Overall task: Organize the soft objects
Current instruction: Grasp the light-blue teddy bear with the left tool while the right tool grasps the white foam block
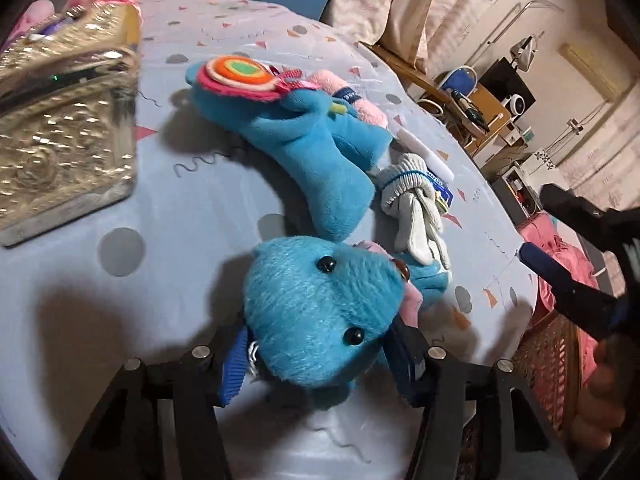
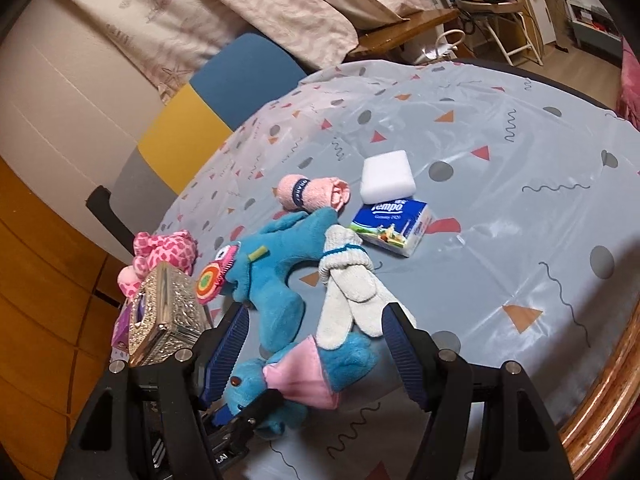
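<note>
A fuzzy blue plush animal with black bead eyes (image 1: 320, 312) lies on the patterned tablecloth, and my left gripper (image 1: 320, 364) is shut on its head, a pad against each side. In the right wrist view the same toy (image 2: 256, 384) shows a pink ear, with one black finger (image 2: 260, 402) of the left gripper across it. My right gripper (image 2: 316, 352) hangs open just above this toy and the white knit gloves (image 2: 352, 292), holding nothing. A second blue plush with a striped lollipop (image 1: 304, 140) lies beyond, beside a rolled pink towel (image 2: 316, 194).
An embossed silver tissue box (image 1: 64, 140) stands at the left with a pink spotted plush (image 2: 164, 250) behind it. A white sponge (image 2: 386, 176) and a Tempo tissue pack (image 2: 394, 224) lie further out. The table's wooden rim (image 2: 612, 380) runs along the right; a blue and yellow chair (image 2: 240, 80) stands behind.
</note>
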`<action>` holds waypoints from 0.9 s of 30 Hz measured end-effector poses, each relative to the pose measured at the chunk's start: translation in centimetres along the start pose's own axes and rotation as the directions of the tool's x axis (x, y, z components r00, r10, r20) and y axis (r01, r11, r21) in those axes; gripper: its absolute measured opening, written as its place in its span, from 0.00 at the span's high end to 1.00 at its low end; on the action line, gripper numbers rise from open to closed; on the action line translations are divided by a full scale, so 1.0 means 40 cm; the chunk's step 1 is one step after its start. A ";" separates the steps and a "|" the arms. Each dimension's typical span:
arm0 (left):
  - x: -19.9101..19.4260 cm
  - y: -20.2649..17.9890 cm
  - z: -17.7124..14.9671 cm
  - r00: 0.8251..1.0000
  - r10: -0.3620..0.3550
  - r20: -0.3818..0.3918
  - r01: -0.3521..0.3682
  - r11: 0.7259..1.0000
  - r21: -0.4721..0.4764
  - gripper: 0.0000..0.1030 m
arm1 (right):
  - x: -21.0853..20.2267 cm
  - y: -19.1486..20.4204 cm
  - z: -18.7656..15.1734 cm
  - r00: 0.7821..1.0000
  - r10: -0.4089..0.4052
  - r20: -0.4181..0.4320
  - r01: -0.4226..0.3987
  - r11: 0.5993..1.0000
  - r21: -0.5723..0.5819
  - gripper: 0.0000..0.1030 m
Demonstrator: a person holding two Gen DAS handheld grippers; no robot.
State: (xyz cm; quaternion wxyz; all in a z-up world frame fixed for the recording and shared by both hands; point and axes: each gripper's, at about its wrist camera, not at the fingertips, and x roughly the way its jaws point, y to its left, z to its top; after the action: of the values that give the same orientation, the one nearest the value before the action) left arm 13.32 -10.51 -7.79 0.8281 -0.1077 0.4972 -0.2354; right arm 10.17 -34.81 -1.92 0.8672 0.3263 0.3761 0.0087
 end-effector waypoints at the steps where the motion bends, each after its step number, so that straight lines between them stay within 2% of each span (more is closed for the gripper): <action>1: -0.004 0.003 -0.001 1.000 -0.002 0.000 0.002 1.000 0.008 0.45 | 0.003 0.000 0.000 1.000 -0.011 -0.007 0.011 1.000 0.000 0.32; 4: -0.042 0.015 -0.019 1.000 0.010 0.028 -0.011 0.999 0.048 0.45 | 0.023 0.004 -0.001 0.997 -0.049 -0.062 0.049 0.999 -0.004 0.32; 7: -0.078 0.045 -0.048 1.000 0.011 0.023 -0.012 0.997 0.078 0.43 | 0.043 0.013 0.001 0.991 -0.079 -0.106 0.076 0.997 -0.033 0.32; 13: -0.154 0.139 -0.119 0.998 0.038 0.058 -0.043 0.995 0.086 0.43 | 0.104 0.025 0.027 0.973 -0.159 -0.168 0.150 0.987 -0.065 0.32; 15: -0.159 0.155 -0.129 0.996 0.049 0.073 -0.054 0.996 0.075 0.43 | 0.124 0.028 0.046 0.970 -0.163 -0.179 0.154 0.986 -0.060 0.32; 20: -0.154 0.156 -0.138 0.994 0.064 0.091 -0.071 0.994 0.080 0.44 | 0.135 0.019 0.124 0.968 -0.224 -0.109 0.223 0.975 -0.023 0.32; 23: -0.148 0.151 -0.143 0.992 0.071 0.100 -0.080 0.992 0.093 0.44 | 0.151 -0.012 0.186 0.961 -0.269 -0.061 0.272 0.961 0.039 0.32; 27: -0.153 0.157 -0.147 0.993 0.065 0.103 -0.074 0.994 0.080 0.44 | 0.225 -0.024 0.255 0.945 -0.318 -0.078 0.320 0.947 0.011 0.32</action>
State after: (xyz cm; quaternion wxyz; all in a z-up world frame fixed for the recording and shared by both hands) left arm 7.55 -1.70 -8.49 0.8636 -0.0673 0.4481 -0.2212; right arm 23.11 -38.93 -3.13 0.8385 0.2706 0.4565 -0.1238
